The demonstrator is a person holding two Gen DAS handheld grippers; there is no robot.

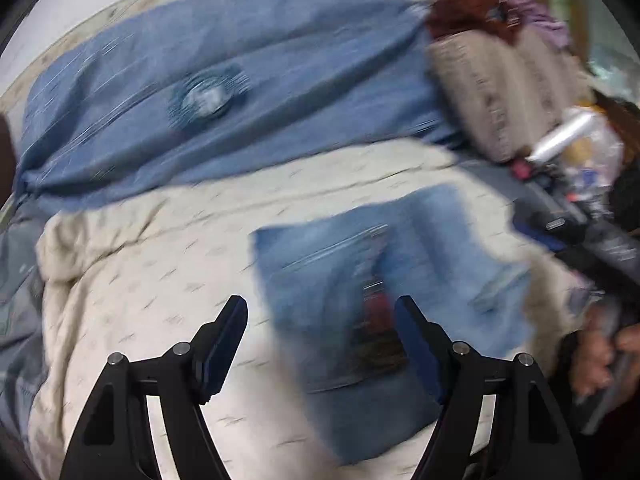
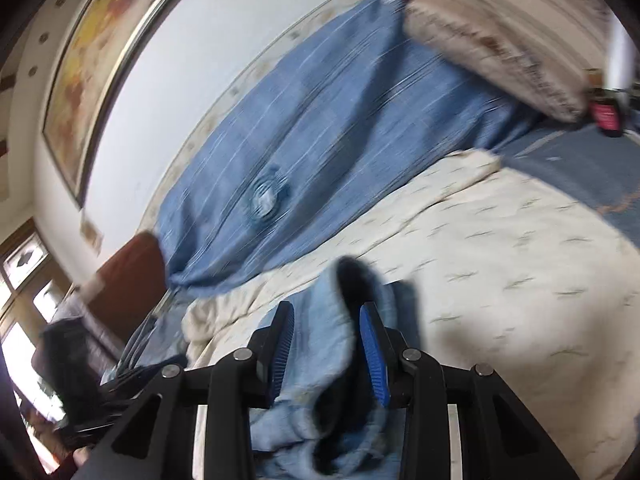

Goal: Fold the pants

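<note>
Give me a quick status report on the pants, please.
Left gripper open, empty, above bedspread. Right gripper shut on jeans, jeans bunched. Large blue pillow beyond, not obstructing.

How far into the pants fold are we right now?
Early. Nothing looks folded yet: the pants hang bunched above the cream bedspread, pocket side showing. In hand: the right gripper has denim gathered between its fingers, apparently gripped; motion blur hides detail. The left gripper is open and holds nothing, with the pants just ahead. Left: lay them flat, bring the legs together, fold.
</note>
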